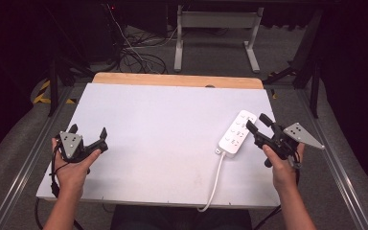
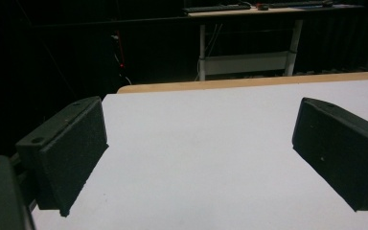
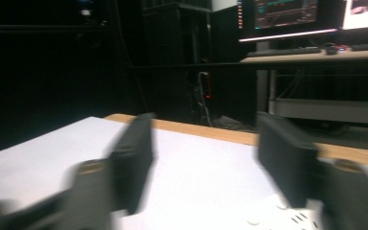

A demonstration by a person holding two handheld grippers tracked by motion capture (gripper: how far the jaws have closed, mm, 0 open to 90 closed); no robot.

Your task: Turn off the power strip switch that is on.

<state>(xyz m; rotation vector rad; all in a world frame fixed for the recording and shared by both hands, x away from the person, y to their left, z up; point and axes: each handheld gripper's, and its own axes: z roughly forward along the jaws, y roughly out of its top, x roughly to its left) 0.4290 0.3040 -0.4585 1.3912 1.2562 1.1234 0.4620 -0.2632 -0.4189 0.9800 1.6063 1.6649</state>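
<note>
A white rectangular plastic power strip (image 1: 237, 133) with a white cord (image 1: 214, 184) lies on a plain white tabletop (image 1: 158, 143) edged at the far side in pale wood, and both black grippers, left (image 1: 88, 136) and right (image 1: 258, 125), carry grey triangular plates.

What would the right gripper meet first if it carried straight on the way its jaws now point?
Probably the white power strip: the right gripper hangs open at its near edge, though its height above the strip is unclear.

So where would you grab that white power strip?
Across the narrow width of the power strip, from above, probably with the right gripper beside it. It lies flat, long and slim, so the open jaws could span its long sides, away from the cord.
</note>
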